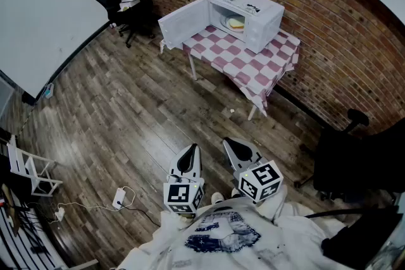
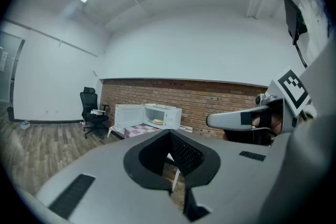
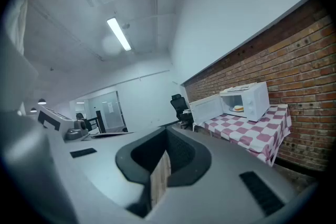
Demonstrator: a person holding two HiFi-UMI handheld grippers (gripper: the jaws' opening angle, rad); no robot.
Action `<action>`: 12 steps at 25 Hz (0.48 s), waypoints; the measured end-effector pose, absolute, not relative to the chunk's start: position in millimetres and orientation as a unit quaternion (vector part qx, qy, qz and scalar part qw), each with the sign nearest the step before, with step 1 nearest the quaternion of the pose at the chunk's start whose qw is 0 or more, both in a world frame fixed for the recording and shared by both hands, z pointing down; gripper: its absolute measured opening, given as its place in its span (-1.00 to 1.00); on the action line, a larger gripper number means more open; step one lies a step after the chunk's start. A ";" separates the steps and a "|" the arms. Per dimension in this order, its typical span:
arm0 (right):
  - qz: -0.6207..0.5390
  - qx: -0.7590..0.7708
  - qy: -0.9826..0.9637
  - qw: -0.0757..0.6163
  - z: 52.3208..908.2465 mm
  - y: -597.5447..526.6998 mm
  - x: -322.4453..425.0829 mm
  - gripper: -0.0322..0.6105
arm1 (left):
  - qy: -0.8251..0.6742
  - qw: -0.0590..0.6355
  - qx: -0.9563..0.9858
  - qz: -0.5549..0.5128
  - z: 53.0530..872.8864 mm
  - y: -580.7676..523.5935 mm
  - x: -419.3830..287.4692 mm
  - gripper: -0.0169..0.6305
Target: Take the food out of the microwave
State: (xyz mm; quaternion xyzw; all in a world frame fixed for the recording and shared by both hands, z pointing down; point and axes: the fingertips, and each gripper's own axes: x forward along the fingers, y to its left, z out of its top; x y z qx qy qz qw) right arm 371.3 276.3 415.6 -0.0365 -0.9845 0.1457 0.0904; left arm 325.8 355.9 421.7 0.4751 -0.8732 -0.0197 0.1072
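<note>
**Food waits in open microwave.** A pale round plate of yellowish food lies flat in the chamber of the white microwave oven, not yet taken out. From this far off, its long axis cannot be made out.

The oven's white door hangs wide open, swung out to the left of the microwave. The chamber therefore faces out across the room. The microwave stands on a surface draped in a pink-and-white checked cloth, backed against a red brick wall.

Well apart from the microwave, across a broad stretch of grey-brown wooden floor, a person in a white printed top holds both tools close to the body. The grey left gripper and the grey right gripper sit side by side, pointing roughly level. Both pairs of jaws are drawn together to a thin slit and grip nothing; only the room beyond shows through the gap.

Seen from the tools, the microwave lies almost dead ahead of the left gripper's jaws and off to the right of the right gripper's. The two tools look about equally far from the microwave. The right one seems lined up with the open chamber and the left one with the door. The whole floor will likely have to be crossed, and a pair of jaws opened, before the plate is within reach.
</note>
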 end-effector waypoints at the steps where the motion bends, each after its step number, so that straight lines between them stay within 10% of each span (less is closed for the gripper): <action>1: 0.146 -0.038 -0.985 0.090 414.1 273.1 374.6 -0.86 | -0.875 0.106 0.473 -0.016 420.3 352.9 329.9 -0.92; 12: 0.160 -0.067 -0.981 0.088 416.3 240.5 392.7 -0.86 | -0.895 0.115 0.431 -0.002 423.4 327.1 349.8 -0.92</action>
